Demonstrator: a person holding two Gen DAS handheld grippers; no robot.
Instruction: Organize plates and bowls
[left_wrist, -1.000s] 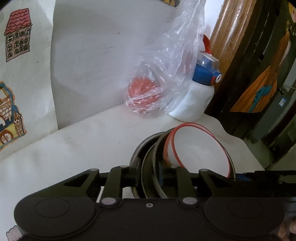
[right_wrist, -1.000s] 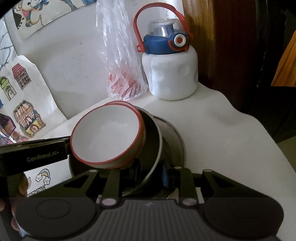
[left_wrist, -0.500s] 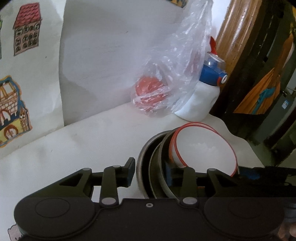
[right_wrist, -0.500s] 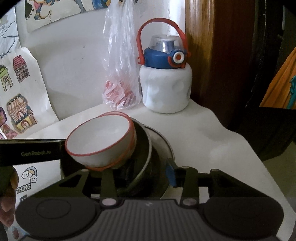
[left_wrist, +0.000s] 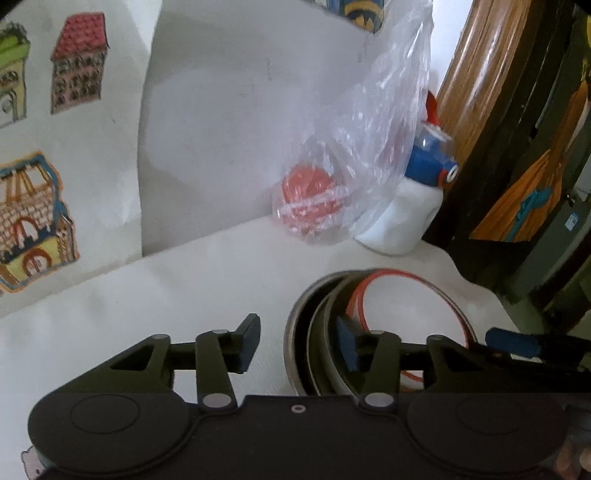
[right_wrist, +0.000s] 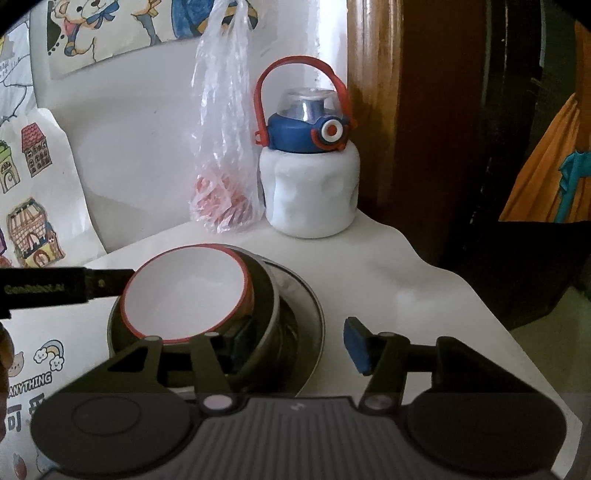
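Two tools sit low in their frames, both with fingers spread wide and gripping nothing. The left tool (left_wrist: 297, 341) straddles the near rim of the steel dish stack (left_wrist: 301, 332): one finger over the bare white surface (left_wrist: 184, 280), the other inside the stack. The right tool (right_wrist: 291, 341) has its blue-padded finger over the surface, its other finger hidden low among the dishes. A white bowl with a red rim (right_wrist: 184, 295) rests tilted in the steel dishes, centre-left of the right view. Behind, in the upper middle, a clear plastic bag (right_wrist: 225, 147) stands just beside a white bottle with a blue lid (right_wrist: 308, 184).
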